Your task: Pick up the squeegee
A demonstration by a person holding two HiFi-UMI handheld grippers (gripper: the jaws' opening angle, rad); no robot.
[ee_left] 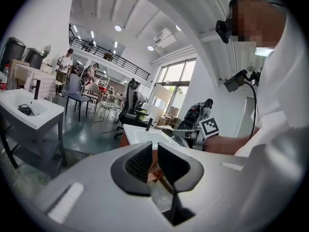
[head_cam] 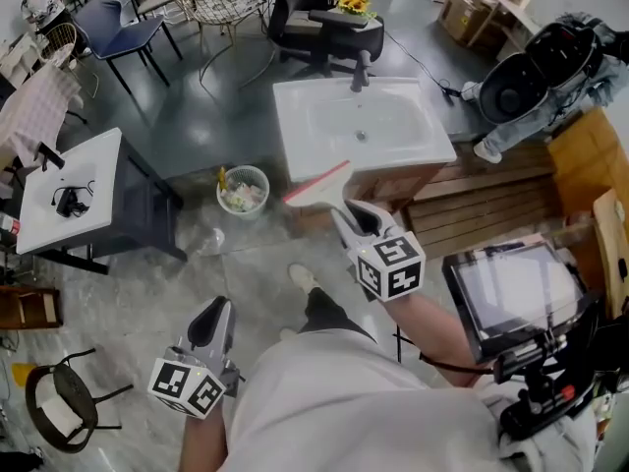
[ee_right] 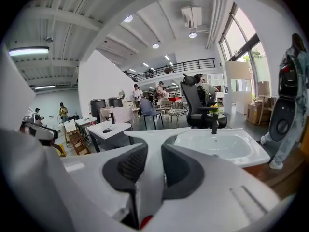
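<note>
The squeegee (head_cam: 317, 184) is white with a red edge along its blade. It hangs in the air in front of the white sink (head_cam: 295, 116), its handle clamped in my right gripper (head_cam: 346, 214). In the right gripper view the white handle (ee_right: 154, 178) runs up between the two dark pads, and the blade spreads across above them. My left gripper (head_cam: 214, 315) sits lower at the left, over the floor. Its jaws are drawn together with only a thin slit between them and nothing in them (ee_left: 151, 151).
A small bin (head_cam: 243, 190) with rubbish stands on the floor left of the sink cabinet. A white table (head_cam: 88, 165) is at the left and a black stool (head_cam: 59, 401) at the bottom left. A screen on a stand (head_cam: 511, 293) and wooden pallets (head_cam: 491, 205) are to the right.
</note>
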